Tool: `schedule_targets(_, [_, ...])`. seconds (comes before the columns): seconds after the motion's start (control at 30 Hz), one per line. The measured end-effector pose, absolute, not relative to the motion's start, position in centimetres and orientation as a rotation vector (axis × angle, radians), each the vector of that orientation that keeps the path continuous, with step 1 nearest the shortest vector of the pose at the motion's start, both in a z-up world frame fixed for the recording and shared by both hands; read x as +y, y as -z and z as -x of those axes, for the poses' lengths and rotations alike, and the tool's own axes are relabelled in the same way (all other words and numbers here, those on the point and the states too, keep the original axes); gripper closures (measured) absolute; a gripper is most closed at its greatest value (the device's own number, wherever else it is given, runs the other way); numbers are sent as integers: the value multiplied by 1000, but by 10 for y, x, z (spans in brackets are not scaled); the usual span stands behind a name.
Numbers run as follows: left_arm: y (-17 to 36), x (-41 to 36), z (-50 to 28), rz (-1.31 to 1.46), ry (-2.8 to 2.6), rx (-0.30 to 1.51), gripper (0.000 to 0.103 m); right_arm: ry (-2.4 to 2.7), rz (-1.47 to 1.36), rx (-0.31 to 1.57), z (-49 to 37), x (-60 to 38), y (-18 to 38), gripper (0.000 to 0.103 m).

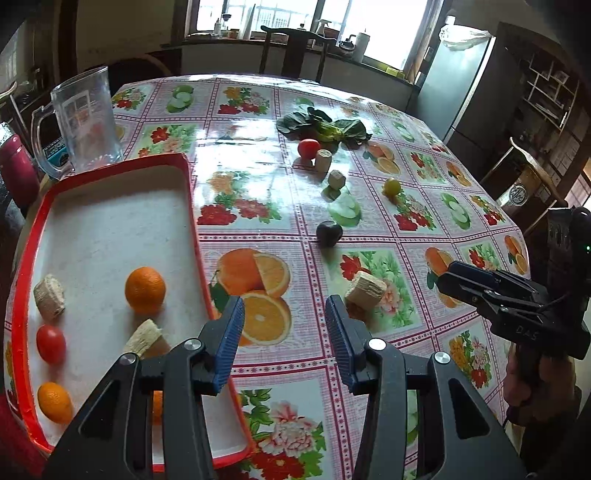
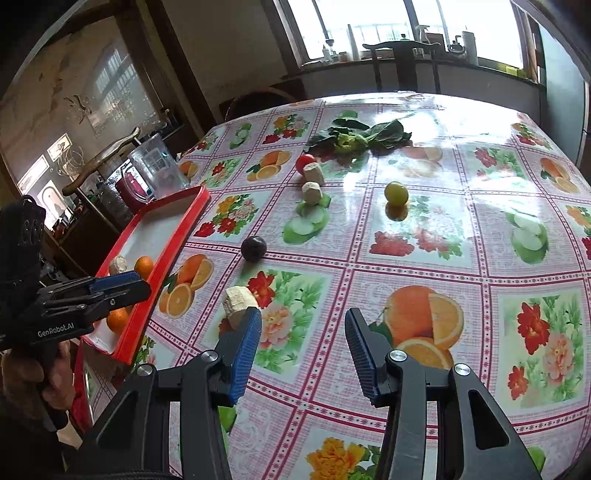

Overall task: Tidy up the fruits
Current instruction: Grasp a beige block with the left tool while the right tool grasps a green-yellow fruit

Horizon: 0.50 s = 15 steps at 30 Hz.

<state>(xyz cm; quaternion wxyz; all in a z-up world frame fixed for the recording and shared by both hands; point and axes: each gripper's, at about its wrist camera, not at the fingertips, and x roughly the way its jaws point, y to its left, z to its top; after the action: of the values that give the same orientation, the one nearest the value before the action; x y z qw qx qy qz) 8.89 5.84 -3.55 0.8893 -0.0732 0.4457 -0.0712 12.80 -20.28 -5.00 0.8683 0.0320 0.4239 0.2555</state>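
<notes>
Oranges [image 1: 144, 289], tomato [image 1: 50, 343] in red tray [image 1: 192, 206].

Bright daylight pours through the windows [image 1: 295, 18] at twelve o'clock, above a long counter [image 1: 295, 55] crowded with bottles and a kettle. A dark wooden chair [image 1: 291, 51] stands at the far edge of the desk [image 1: 258, 177] with its fruit-and-flower oilcloth. A grey refrigerator [image 1: 458, 81] stands at two o'clock, dark wooden shelves [image 1: 546, 96] beside it.

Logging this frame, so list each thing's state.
Left gripper: open, empty.
Right gripper: open, empty.
Tray: partly filled.
Jug: upright, empty.
Plum: loose on table.
Green fruit: loose on table.
Greens: lying flat.
</notes>
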Motion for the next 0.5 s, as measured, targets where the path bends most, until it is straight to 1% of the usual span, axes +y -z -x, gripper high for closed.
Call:
schedule_targets(0.27, [52,12,-99,111,225,959,59,-479,-90,889,-149,-224,61,54])
schedule_targets(0.5, [67,-13,-116,76,258,994,59,-440,-78,877,-194,-226,69,54])
